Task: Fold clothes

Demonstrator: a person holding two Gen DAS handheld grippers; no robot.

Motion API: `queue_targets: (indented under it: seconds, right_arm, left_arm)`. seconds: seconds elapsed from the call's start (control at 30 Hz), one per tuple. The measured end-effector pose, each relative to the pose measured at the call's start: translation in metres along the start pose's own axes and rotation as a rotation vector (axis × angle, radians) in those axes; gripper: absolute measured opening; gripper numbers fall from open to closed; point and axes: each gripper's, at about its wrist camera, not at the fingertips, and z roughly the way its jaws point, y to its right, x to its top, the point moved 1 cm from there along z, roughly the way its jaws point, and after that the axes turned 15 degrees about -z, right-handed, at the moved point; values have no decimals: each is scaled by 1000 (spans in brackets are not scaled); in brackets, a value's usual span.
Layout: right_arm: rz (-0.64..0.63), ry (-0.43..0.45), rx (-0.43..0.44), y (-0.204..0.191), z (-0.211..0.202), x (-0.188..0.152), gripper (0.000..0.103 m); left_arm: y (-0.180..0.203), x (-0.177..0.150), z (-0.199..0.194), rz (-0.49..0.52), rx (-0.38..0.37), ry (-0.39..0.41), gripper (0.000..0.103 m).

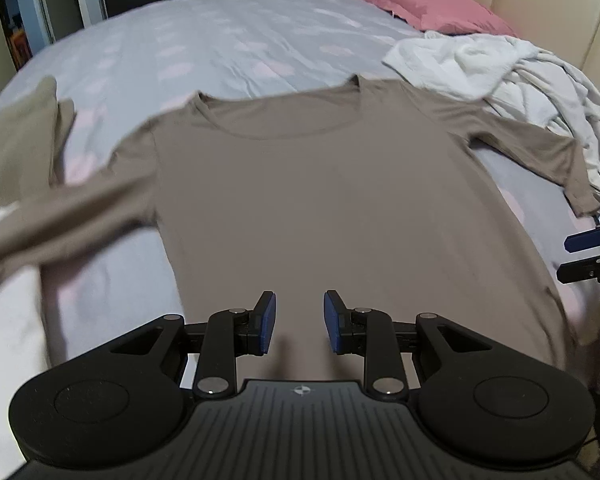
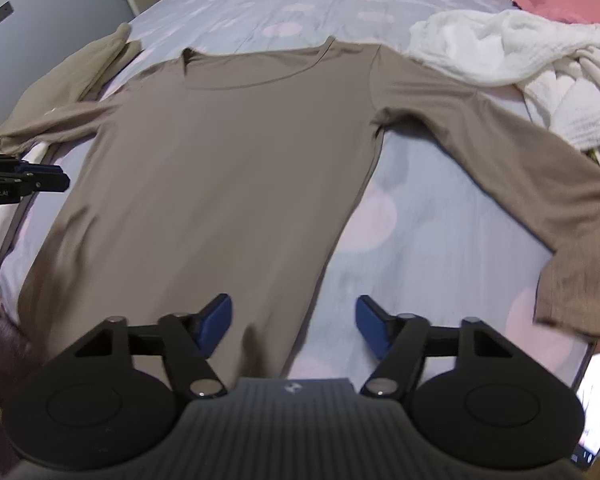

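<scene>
Taupe long-sleeve shirt (image 1: pixel 300 200) lies flat on the bed (image 1: pixel 220 40), neckline toward the far side, hem toward the camera. Both sleeves are spread outward; the one on the right angles down toward the bed's near edge (image 2: pixel 540 208), the one on the left is blurred in the left wrist view. Bed sheet is pale grey-blue with faint pink spots.

Left tongs (image 1: pixel 300 322) hover over the shirt's lower body near the hem, blue pads apart with a moderate gap, nothing between them. Right tongs (image 2: pixel 296 322) sit over the shirt's lower right edge, pads spread wider, one over the fabric and the other over bare sheet, gripping nothing. Whether either one touches the cloth cannot be told.

A second garment in a similar tan colour (image 2: pixel 72 76) lies at the left of the shirt, just beside its sleeve. A heap of white clothes (image 1: pixel 500 76) sits at the right, near the shirt's shoulder. Pink pillow (image 1: pixel 420 0) lies at the far right corner against a beige padded headboard (image 1: pixel 548 4).
</scene>
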Motion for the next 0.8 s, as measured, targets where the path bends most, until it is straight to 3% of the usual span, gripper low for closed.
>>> queue_targets:
  seconds: [0.33, 0.4, 0.53, 0.67, 0.73, 0.77, 0.8]
  right_arm:
    - [-110, -96, 38, -31, -22, -50, 44]
    - [-142, -134, 32, -35, -17, -59, 28]
    - [-175, -192, 41, -40, -4, -72, 23]
    - [-205, -188, 57, -45, 1, -73, 21]
    - [-217, -182, 62, -46, 5, -71, 15]
    - [-223, -179, 64, -47, 7, -70, 5]
    - [-228, -182, 63, -48, 8, -70, 3]
  left_arm:
    - [19, -23, -12, 16, -34, -19, 24]
    - [23, -24, -12, 26, -37, -20, 24]
    - [29, -26, -13, 40, -46, -17, 25]
    - [31, -29, -12, 50, -38, -22, 26]
    - [31, -31, -10, 55, -25, -29, 26]
    - [30, -31, -9, 54, -22, -31, 26]
    - [30, -32, -9, 52, -19, -33, 26]
